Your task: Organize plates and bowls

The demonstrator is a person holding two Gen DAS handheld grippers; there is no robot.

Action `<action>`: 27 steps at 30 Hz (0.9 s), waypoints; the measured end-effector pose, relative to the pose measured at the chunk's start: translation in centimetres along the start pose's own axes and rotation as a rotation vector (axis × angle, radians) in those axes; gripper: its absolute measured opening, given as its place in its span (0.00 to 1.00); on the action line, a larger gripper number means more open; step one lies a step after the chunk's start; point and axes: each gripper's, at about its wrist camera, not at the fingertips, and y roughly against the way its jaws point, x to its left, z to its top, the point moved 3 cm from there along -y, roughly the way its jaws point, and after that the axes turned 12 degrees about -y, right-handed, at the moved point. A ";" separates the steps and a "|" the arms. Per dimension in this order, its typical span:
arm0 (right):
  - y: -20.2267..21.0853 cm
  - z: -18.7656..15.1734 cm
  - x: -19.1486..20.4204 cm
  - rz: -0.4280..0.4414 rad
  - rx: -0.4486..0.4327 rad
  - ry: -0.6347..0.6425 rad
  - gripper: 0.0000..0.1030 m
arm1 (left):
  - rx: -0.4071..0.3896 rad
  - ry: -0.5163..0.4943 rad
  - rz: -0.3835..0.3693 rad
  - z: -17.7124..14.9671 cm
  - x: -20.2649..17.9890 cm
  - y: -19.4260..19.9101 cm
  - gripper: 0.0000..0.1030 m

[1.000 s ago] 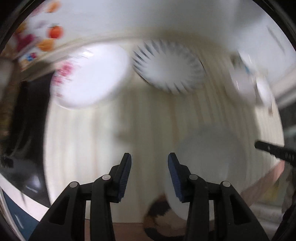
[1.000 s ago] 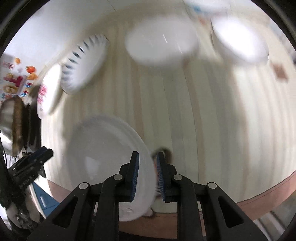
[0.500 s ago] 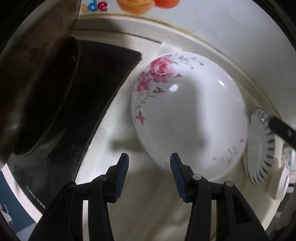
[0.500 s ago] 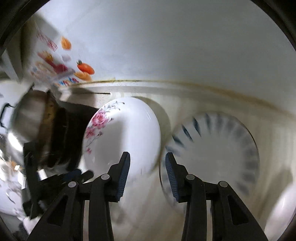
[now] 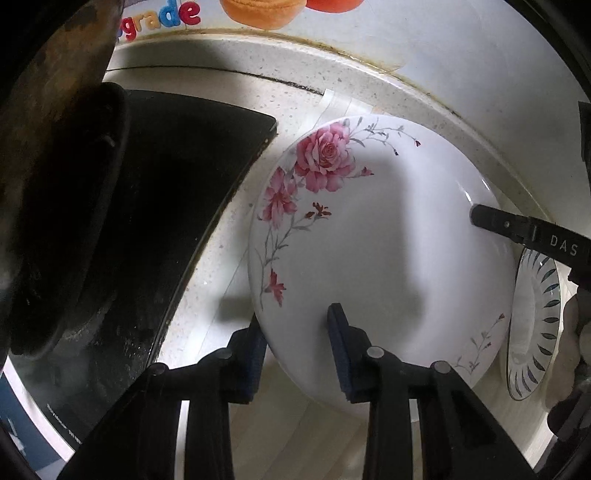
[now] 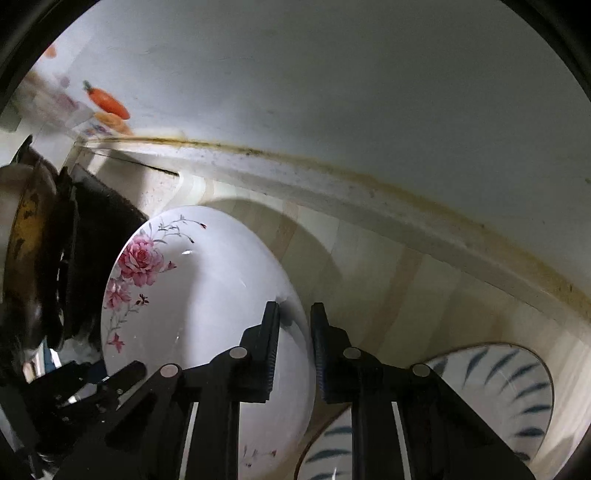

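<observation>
A pale striped counter (image 5: 325, 435) carries 2 dishes: a rose-painted plate (image 5: 384, 258) at centre and a blue-striped plate (image 5: 535, 325) at right; a black stove (image 5: 159, 206) sits left.

White letters "DAS" stand on the right claw (image 5: 532, 236); colourful letters "grade" on the wall sticker (image 5: 159, 22).

Right claw (image 6: 294, 332) closing on floral plate (image 6: 207, 295) rim.

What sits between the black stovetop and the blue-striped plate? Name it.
The rose plate sits between the stovetop and striped plate, seen in the left wrist view.
</observation>
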 end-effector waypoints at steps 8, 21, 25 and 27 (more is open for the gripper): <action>0.7 -0.9 -0.1 0.008 -0.024 0.027 0.15 | -0.015 0.005 0.000 -1.1 0.2 1.0 0.28; 8.1 -4.6 -1.6 0.076 -0.104 -0.007 0.13 | -0.075 -0.046 -0.028 -1.8 -1.3 6.1 0.28; 12.1 -7.1 -2.5 0.098 -0.148 -0.023 0.13 | -0.098 -0.073 -0.041 -3.1 -2.3 8.5 0.28; 14.4 -8.8 -3.2 0.104 -0.174 -0.034 0.13 | -0.111 -0.089 -0.052 -4.1 -3.1 9.7 0.28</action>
